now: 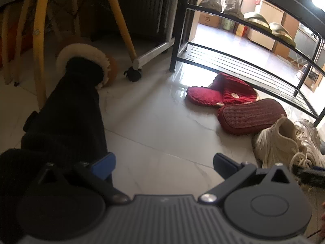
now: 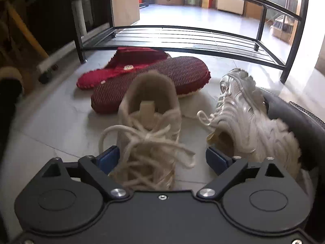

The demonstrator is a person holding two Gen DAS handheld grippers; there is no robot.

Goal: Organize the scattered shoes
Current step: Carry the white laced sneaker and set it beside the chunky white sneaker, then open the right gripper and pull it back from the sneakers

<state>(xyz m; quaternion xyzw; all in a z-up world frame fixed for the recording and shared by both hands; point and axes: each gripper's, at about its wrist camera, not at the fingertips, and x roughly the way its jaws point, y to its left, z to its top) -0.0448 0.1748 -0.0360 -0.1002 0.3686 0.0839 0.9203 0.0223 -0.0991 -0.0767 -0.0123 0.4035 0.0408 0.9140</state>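
Observation:
My left gripper [image 1: 163, 165] is open over bare floor tiles, holding nothing. A black boot [image 1: 67, 109] with a fleece cuff lies to its left. Two red knitted slippers lie by the rack, one upright [image 1: 219, 92], one sole-up [image 1: 251, 118]. A cream sneaker [image 1: 276, 142] lies at the right. In the right wrist view my right gripper [image 2: 160, 158] is open with a cream sneaker [image 2: 150, 122] between its fingers, laces toward me. A second cream sneaker [image 2: 247, 118] lies on its side to the right. The red slippers [image 2: 162, 75] lie beyond.
A black metal shoe rack [image 1: 233, 61] stands ahead; its upper shelf carries tan boots [image 1: 221, 2] and olive shoes [image 1: 270, 27]. It also shows in the right wrist view [image 2: 182, 38]. Yellow chair legs [image 1: 119, 18] and a white caster frame [image 1: 154, 50] stand at the left.

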